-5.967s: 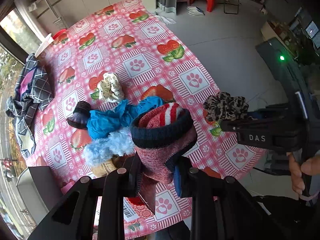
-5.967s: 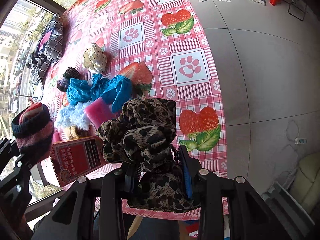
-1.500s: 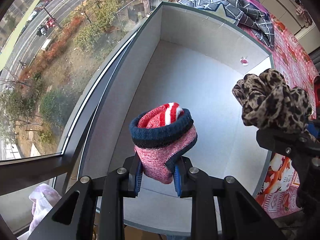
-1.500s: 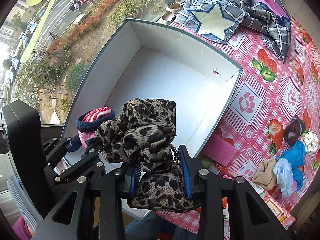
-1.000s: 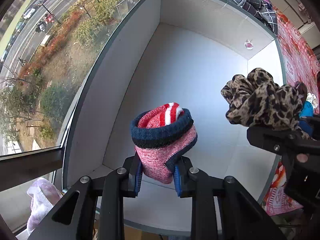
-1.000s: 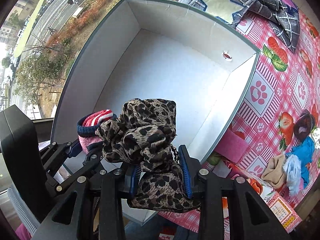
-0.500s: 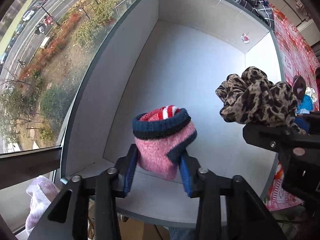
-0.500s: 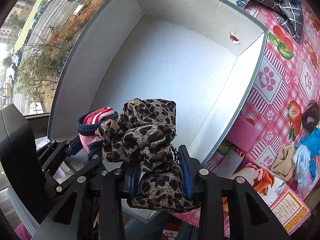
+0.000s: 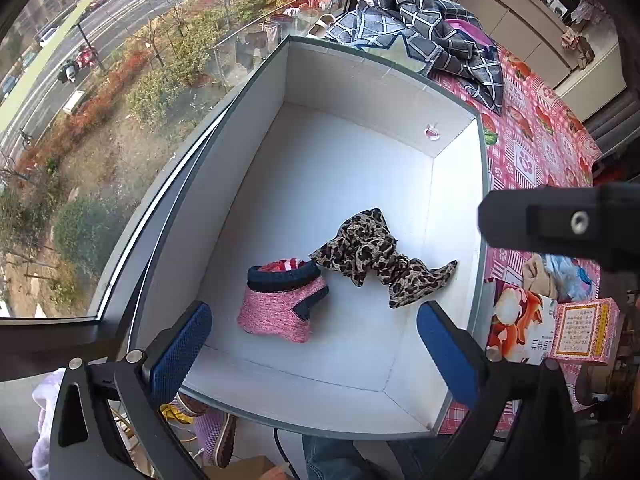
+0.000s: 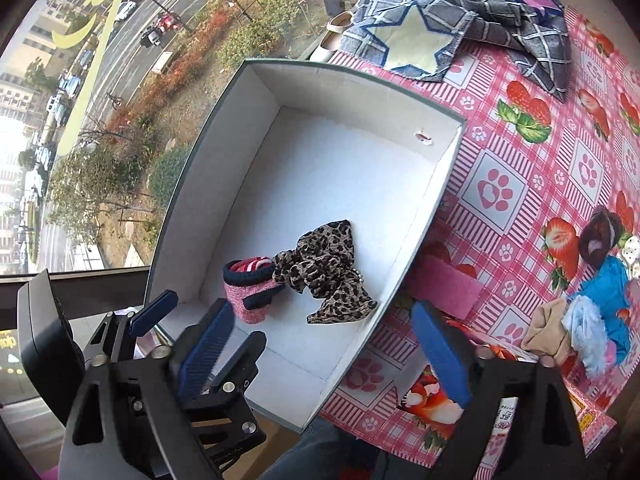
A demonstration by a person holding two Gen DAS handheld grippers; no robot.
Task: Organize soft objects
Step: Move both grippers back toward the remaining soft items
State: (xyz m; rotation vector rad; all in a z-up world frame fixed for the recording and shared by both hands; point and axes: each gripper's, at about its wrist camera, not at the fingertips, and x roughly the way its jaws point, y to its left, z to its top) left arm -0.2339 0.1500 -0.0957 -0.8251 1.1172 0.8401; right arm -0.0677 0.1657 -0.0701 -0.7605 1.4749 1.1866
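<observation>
A pink knitted sock with a navy cuff (image 9: 280, 304) (image 10: 250, 290) lies on the floor of the white box (image 9: 340, 168) (image 10: 340, 168). A leopard-print cloth (image 9: 372, 256) (image 10: 326, 276) lies right beside it, touching its cuff. My left gripper (image 9: 314, 350) hangs above the sock with its jaws opening wide, and its blue pads press on nothing. My right gripper (image 10: 320, 348) hovers over the box's near right wall, its jaws also opening with nothing held. One left finger (image 10: 154, 314) shows low at the left in the right wrist view.
Blue cloth (image 10: 608, 284), a beige piece (image 10: 546, 328), pale blue fluff (image 10: 584, 332) and a dark scrunchie (image 10: 600, 236) lie on the pink tablecloth (image 10: 500, 192). A red carton (image 9: 584, 332) sits by the box. Checked fabric (image 9: 432, 36) lies beyond it. A window runs along the left.
Both grippers have opened and let go; the sock and the leopard cloth have dropped onto the box floor. Both grippers have risen away from the box.
</observation>
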